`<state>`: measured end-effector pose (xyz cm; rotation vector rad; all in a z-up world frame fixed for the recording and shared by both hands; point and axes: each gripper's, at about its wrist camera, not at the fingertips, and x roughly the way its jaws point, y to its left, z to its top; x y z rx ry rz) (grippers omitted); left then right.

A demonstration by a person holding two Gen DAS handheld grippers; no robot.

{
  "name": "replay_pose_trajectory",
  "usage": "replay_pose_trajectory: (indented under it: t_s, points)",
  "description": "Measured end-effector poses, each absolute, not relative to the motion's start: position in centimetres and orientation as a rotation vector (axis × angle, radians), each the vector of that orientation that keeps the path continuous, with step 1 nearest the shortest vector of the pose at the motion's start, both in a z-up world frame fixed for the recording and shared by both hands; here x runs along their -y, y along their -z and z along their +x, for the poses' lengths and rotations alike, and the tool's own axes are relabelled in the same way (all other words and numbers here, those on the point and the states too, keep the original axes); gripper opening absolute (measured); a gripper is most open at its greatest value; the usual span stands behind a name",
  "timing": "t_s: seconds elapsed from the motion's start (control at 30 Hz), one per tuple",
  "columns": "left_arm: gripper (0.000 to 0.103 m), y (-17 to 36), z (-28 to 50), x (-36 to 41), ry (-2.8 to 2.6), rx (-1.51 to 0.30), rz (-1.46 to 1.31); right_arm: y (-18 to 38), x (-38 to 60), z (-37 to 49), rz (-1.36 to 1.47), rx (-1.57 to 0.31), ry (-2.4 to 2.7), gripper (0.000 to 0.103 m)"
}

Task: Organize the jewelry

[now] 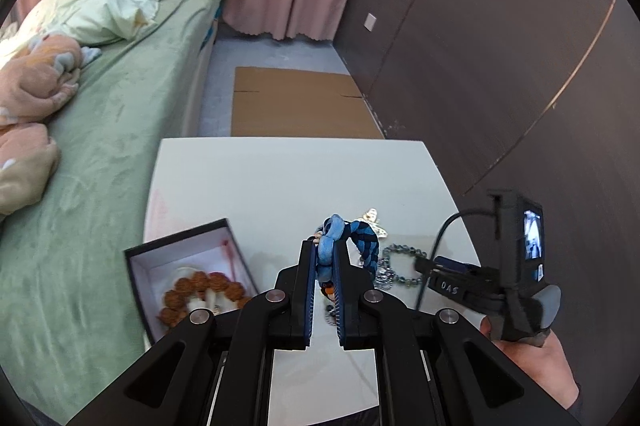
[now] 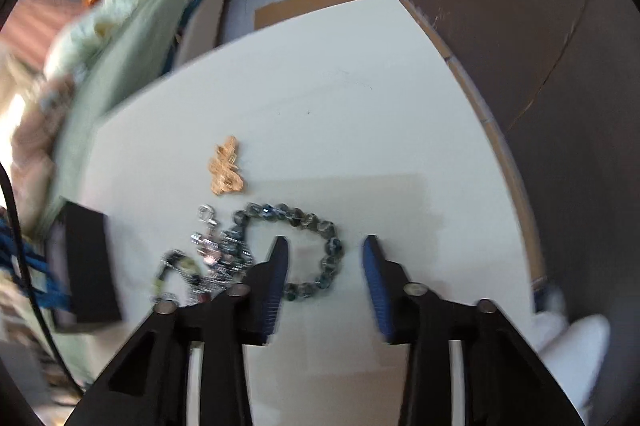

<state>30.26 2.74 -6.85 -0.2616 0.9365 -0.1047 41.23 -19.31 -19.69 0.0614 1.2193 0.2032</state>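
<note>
My left gripper is shut on a blue braided bracelet and holds it above the white table. Down to its left stands an open black box containing a brown bead bracelet. My right gripper points down at the table with its jaws apart. A dark glass-bead bracelet lies partly between the fingers, and the pads are not pressing on it. Left of that bracelet lies a tangle of silver chain, and a gold ornament lies farther back.
A bed with a green sheet runs along the table's left side. Flat cardboard lies on the floor beyond the table. A dark wall stands to the right. The black box sits at the left in the right wrist view.
</note>
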Motion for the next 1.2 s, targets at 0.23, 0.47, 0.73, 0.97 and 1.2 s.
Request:
replay_pose_trajectory:
  t_s: [0.23,0.47,0.73,0.97,1.2]
  points:
    - [0.008,5.6,28.7,-5.0,0.073,-0.905,-0.282,17.7,19.5,41.4,0.061,-1.213,-0.265,0.011]
    - [0.008,5.3,27.5,-6.7,0.059,-0.888,-0.307,13.0,19.3,39.8,0.112,-1.113,-0.351,0.011]
    - [0.009,5.1,26.4,-9.5,0.017,-0.867,-0.335,9.0,17.9,37.8,0.111,-1.045,-0.400,0.011]
    - [0.009,5.9,26.4,-11.7,-0.019,-0.873,-0.377,5.6,15.0,35.6,0.120,-0.997,-0.497,0.011]
    - [0.060,8.0,26.6,-13.5,-0.010,-0.955,-0.478,4.1,11.4,34.4,0.126,-0.990,-0.587,0.011]
